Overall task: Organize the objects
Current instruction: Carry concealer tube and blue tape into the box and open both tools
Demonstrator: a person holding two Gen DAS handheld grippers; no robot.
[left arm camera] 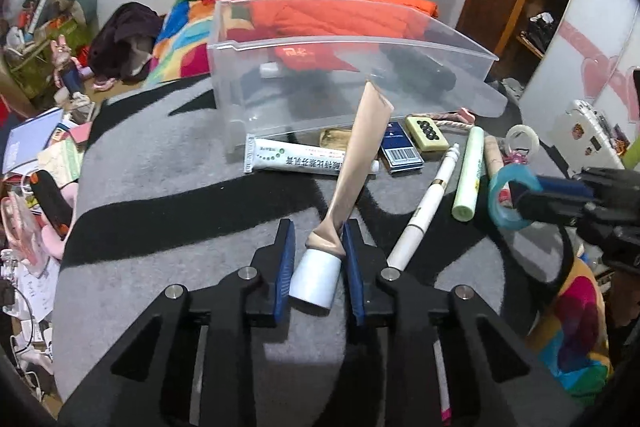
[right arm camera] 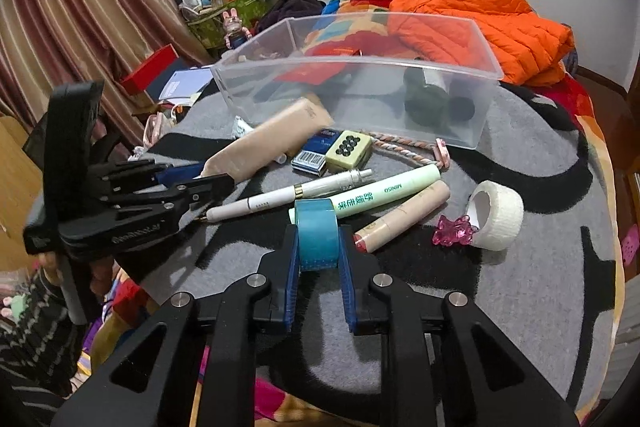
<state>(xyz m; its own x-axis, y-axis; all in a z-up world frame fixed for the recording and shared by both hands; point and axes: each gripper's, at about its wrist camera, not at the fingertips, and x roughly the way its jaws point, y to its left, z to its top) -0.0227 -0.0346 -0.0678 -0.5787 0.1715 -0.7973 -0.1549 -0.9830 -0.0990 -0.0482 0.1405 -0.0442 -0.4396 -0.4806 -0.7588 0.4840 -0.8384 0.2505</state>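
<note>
Beige tube (left arm camera: 360, 163) clamped at its white-capped end in left hand-held gripper (left arm camera: 316, 259), tilted up before clear bin (left arm camera: 320, 83); blue tape roll (right arm camera: 316, 239) pinched upright in right hand-held gripper (right arm camera: 318, 259), over grey rug (right arm camera: 520, 307).

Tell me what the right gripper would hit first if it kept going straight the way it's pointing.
Probably the pale green tube, which lies just beyond the blue tape roll held in the right gripper. The white pen lies close behind it. Depth is unclear, so this is a guess.

Clutter row (right arm camera: 344, 183) before clear bin (right arm camera: 452, 139); open rug (left arm camera: 168, 187) leftward
</note>
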